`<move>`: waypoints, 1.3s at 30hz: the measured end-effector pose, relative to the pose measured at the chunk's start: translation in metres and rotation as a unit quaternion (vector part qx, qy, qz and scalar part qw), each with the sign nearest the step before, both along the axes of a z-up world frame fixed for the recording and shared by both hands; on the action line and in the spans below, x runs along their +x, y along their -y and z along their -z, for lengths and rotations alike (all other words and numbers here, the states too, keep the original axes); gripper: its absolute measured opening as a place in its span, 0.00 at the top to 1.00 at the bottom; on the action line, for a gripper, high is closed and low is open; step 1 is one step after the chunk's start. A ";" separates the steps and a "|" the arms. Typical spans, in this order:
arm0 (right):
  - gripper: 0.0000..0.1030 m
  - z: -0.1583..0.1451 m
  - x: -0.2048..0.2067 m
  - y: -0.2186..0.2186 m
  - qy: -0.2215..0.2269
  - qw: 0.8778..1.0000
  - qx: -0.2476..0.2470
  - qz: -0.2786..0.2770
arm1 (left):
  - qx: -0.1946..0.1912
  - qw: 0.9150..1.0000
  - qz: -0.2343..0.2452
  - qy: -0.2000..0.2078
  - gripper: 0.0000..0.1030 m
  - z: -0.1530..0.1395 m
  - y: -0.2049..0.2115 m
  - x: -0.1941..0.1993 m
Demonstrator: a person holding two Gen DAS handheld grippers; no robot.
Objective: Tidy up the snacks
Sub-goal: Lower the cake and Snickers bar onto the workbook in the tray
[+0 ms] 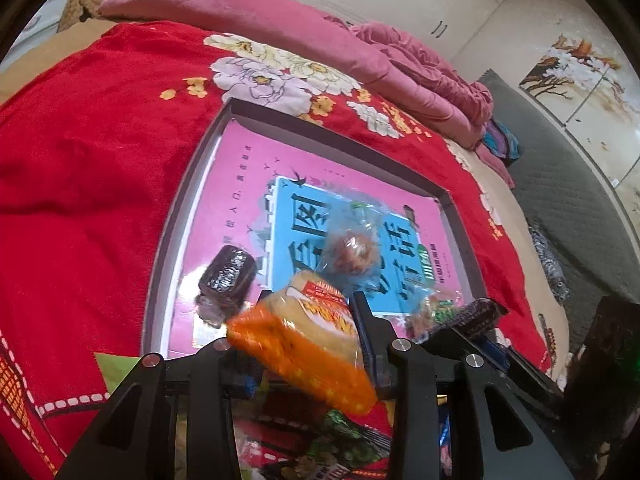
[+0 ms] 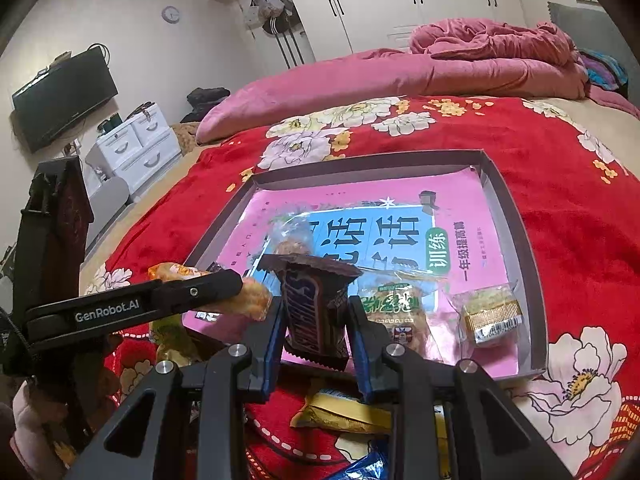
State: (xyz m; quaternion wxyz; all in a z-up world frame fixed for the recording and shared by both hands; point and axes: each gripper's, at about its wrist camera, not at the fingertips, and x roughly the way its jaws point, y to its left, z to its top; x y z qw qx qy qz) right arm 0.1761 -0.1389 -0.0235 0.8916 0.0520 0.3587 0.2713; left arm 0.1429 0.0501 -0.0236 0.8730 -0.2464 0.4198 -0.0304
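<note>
Two handheld grippers work over a shallow box [image 2: 516,216] lying on a red flowered bedspread [image 1: 80,160], and each already holds a snack. In the left wrist view, the left gripper [image 1: 308,324] sits at the bottom centre, its fingers narrow and clamped on an orange-wrapped cake [image 1: 304,344] that tilts down toward the lower right. In the right wrist view, the right gripper [image 2: 316,320] grips a brown chocolate bar [image 2: 312,312] upright at the lower centre, its fingers also narrow.

The box fills the middle of both views. It is lined with a pink and blue booklet [image 2: 400,232] and already holds a dark wrapped sweet [image 1: 226,280] at its left side, a clear packet [image 1: 352,252] near the centre, a green packet [image 2: 396,308] and a small pale cake [image 2: 490,314] in the lower right. More loose snacks [image 2: 340,412] lie on the bedspread at the bottom edge, outside the box.

To place well, each snack likely needs carrying past the near wall to bare lining, then lowering before the fingers spread. The two grippers are close together, so releasing one at a time would probably avoid a collision.
</note>
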 end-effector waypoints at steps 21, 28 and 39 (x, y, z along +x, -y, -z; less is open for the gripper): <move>0.70 0.005 0.005 0.007 -0.015 1.000 0.012 0.017 | 0.042 0.999 0.014 0.002 0.62 0.003 0.015 0.006; 0.67 0.005 0.004 0.010 -0.010 1.000 0.006 0.027 | 0.058 0.998 0.024 -0.001 0.62 0.006 0.024 0.012; 0.60 0.003 0.006 0.019 -0.003 0.999 0.002 0.053 | 0.075 0.997 0.031 0.001 0.62 0.010 0.030 0.020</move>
